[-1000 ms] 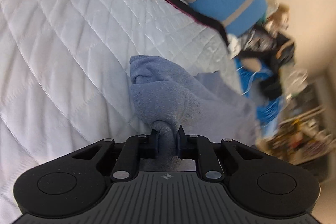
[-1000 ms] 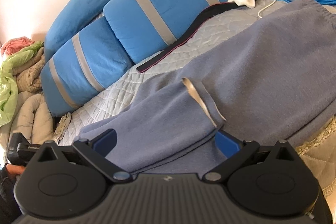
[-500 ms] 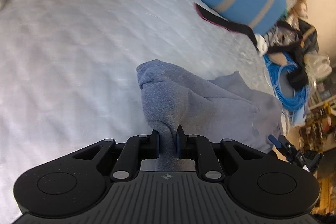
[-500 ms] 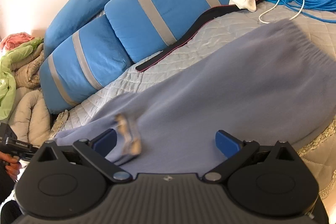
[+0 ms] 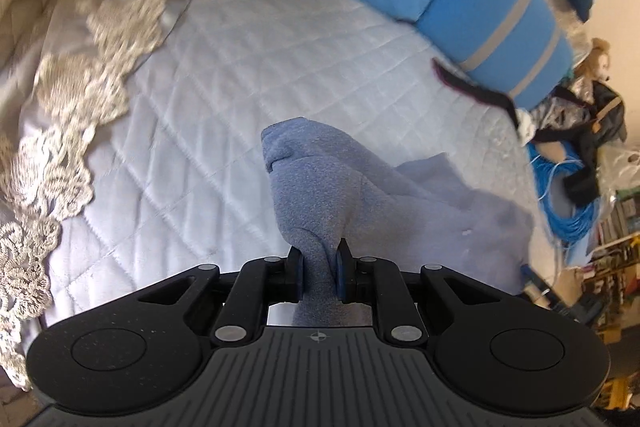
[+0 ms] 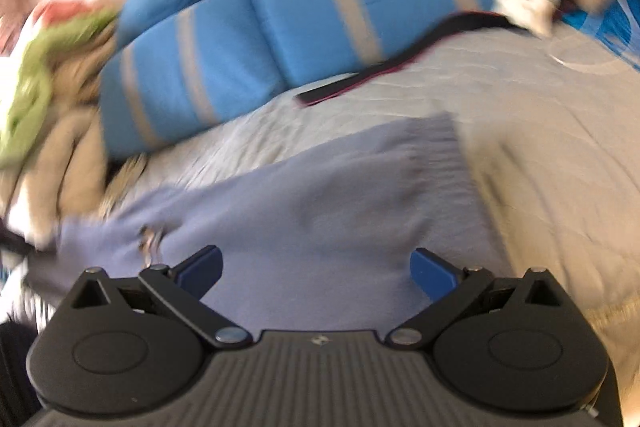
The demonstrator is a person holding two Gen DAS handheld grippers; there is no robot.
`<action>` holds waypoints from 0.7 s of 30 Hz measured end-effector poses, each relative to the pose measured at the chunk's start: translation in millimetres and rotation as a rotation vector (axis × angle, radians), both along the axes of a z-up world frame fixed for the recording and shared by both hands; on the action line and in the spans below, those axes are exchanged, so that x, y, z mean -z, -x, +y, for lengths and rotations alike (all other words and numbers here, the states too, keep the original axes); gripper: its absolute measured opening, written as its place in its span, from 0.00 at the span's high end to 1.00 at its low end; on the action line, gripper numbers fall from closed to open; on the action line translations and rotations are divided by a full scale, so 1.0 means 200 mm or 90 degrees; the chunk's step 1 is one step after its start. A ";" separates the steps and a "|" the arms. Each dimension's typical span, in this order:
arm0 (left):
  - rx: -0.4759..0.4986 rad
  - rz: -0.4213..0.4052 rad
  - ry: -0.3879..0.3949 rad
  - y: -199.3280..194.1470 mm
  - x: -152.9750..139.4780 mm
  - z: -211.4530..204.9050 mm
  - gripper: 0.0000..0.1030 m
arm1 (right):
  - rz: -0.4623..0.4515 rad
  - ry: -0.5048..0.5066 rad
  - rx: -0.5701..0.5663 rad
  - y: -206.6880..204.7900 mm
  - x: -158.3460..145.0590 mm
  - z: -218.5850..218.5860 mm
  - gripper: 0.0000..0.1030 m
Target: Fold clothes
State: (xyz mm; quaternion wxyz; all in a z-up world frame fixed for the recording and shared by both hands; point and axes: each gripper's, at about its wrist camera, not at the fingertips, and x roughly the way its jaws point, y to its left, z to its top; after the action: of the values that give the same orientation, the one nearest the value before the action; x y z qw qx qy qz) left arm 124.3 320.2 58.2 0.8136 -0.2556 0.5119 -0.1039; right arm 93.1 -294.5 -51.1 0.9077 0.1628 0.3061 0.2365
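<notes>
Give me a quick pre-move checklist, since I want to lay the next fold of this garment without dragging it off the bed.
1. Left gripper shut on the blue-grey fleece garment: ok, fabric is bunched between its fingers.
2. Right gripper free to take a new hold: ok, jaws wide open above the garment, gripping nothing.
3. Garment lying flat: not ok, it rises in a bunched peak toward the left gripper.
4. Room on the white quilted bedspread left of the garment: ok, bare quilt there.
5. Black strap with pink edge apart from the garment: ok, quilt shows between them.
6. Garment's far hem straight: cannot tell, right view is blurred.
</notes>
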 end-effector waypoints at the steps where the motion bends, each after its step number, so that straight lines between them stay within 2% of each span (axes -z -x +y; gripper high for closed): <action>1: -0.005 -0.004 -0.004 0.00 -0.05 -0.03 0.87 | -0.012 0.015 -0.020 0.00 -0.01 0.03 0.00; 6: -0.011 -0.024 -0.040 0.00 -0.34 -0.26 0.87 | -0.069 0.060 -0.084 0.04 -0.06 0.16 0.00; 10: -0.003 -0.050 -0.060 0.01 -0.56 -0.51 0.86 | -0.095 0.070 -0.096 0.05 -0.10 0.21 0.00; 16: 0.010 -0.075 -0.045 -0.03 -0.77 -0.88 0.86 | -0.068 0.023 -0.042 0.09 -0.13 0.09 0.00; 21: 0.056 -0.087 -0.044 -0.12 -0.85 -1.25 0.86 | -0.081 0.019 -0.014 0.15 -0.15 -0.03 0.00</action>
State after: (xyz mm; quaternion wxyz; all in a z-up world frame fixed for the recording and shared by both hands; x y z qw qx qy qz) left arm 148.9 69.5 227.7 0.8497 -0.1970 0.4689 -0.1388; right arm 62.5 -300.7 -21.4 0.9248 0.1303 0.2533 0.2520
